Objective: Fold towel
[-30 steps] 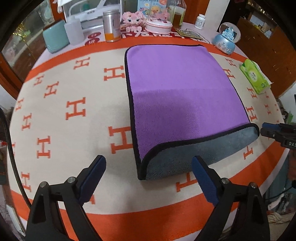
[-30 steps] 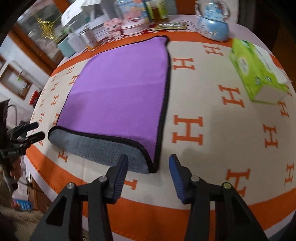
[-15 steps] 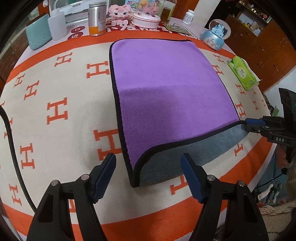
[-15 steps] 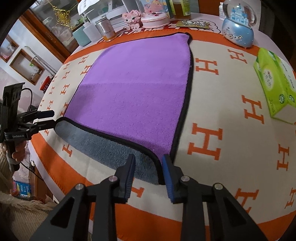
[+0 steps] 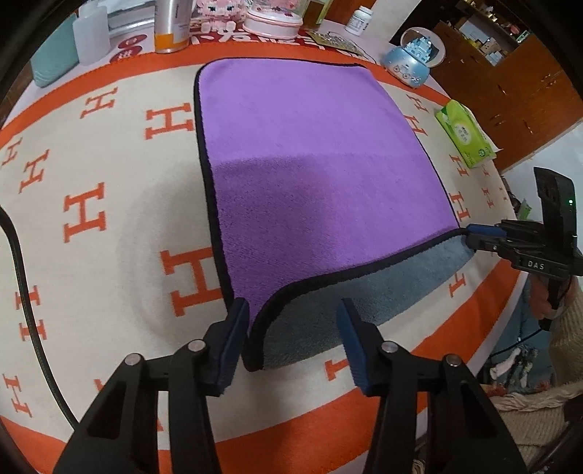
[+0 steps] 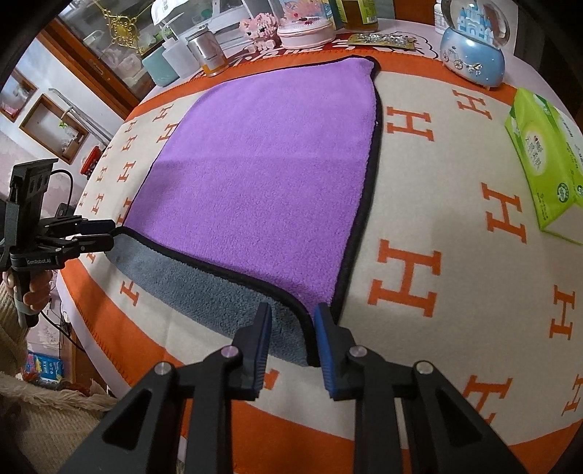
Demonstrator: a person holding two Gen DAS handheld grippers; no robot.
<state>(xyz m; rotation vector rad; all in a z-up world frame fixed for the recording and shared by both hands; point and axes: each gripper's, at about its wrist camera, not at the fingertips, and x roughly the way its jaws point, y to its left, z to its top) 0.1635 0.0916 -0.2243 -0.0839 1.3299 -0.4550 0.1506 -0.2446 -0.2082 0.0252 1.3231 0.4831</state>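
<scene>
A purple towel [image 5: 313, 153] with a black hem and grey underside lies flat on the table, its near edge turned over to show a grey strip [image 5: 364, 302]. It also shows in the right wrist view [image 6: 262, 171]. My left gripper [image 5: 293, 317] is open, its fingers on either side of the towel's near left corner. My right gripper [image 6: 293, 321] is partly closed, its fingers straddling the near right corner with a gap still showing. Each gripper is visible at a corner in the other's view: the right one [image 5: 484, 237], the left one [image 6: 98, 233].
The table wears a cream cloth with orange H marks [image 5: 87, 211] and an orange border. A green tissue pack [image 6: 546, 164] lies right of the towel. A blue snow globe [image 6: 473, 47], a metal can [image 5: 171, 25], bottles and a pink tin [image 5: 273, 22] stand along the far edge.
Both grippers moved forward to the towel's near corners. The right gripper's fingers narrowed around its corner; the left gripper's fingers also came somewhat closer together.
</scene>
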